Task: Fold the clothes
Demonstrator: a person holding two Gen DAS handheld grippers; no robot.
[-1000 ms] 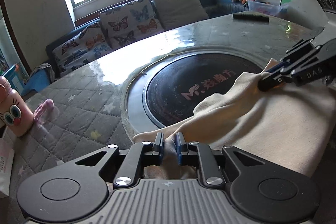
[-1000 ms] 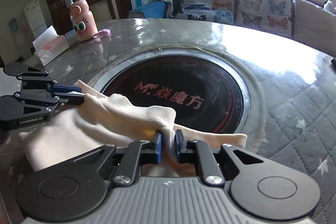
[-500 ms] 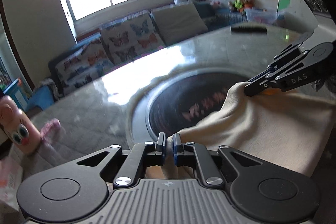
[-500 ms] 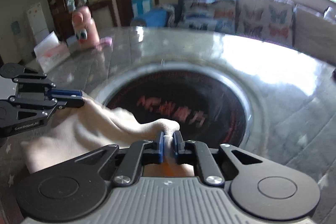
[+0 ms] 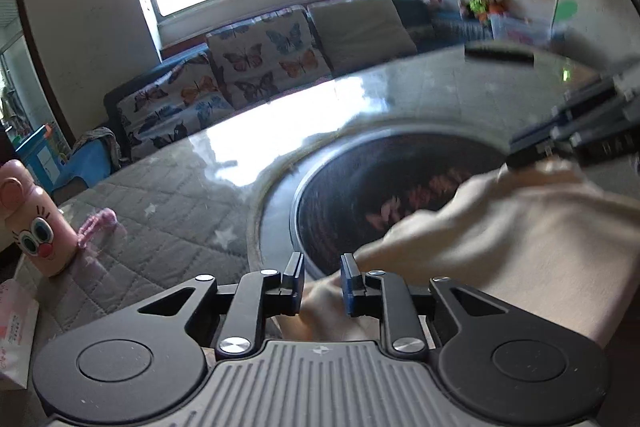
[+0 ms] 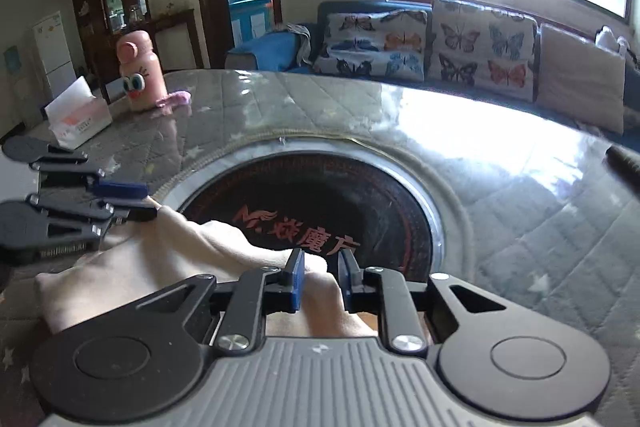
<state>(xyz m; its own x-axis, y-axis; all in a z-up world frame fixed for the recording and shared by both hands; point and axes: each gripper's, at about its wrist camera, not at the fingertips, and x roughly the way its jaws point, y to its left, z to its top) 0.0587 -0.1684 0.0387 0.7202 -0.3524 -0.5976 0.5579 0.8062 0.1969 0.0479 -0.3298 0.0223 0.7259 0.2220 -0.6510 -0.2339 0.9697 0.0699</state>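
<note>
A cream cloth (image 5: 500,235) lies folded at the near side of the table, partly over the round dark hotplate (image 5: 360,187). My left gripper (image 5: 320,267) has its jaws opening, and the cloth's corner lies slack between the blue pads. In the right wrist view the same cloth (image 6: 180,251) runs from my left gripper (image 6: 140,203) to my right gripper (image 6: 320,263). The right jaws are opening too, with a fold of cloth loose between them. From the left wrist view my right gripper (image 5: 520,151) sits at the cloth's far corner.
A pink cartoon bottle (image 6: 140,75), a tissue box (image 6: 76,119) and a small pink item (image 6: 176,99) stand at the table's left. A dark remote (image 5: 498,55) lies at the far edge. A sofa with butterfly cushions (image 6: 440,47) is behind the table.
Both pairs of jaws, earlier pinched on the cloth's corners, now stand apart. The cloth has settled onto itself between them. Both views are tilted up slightly.
</note>
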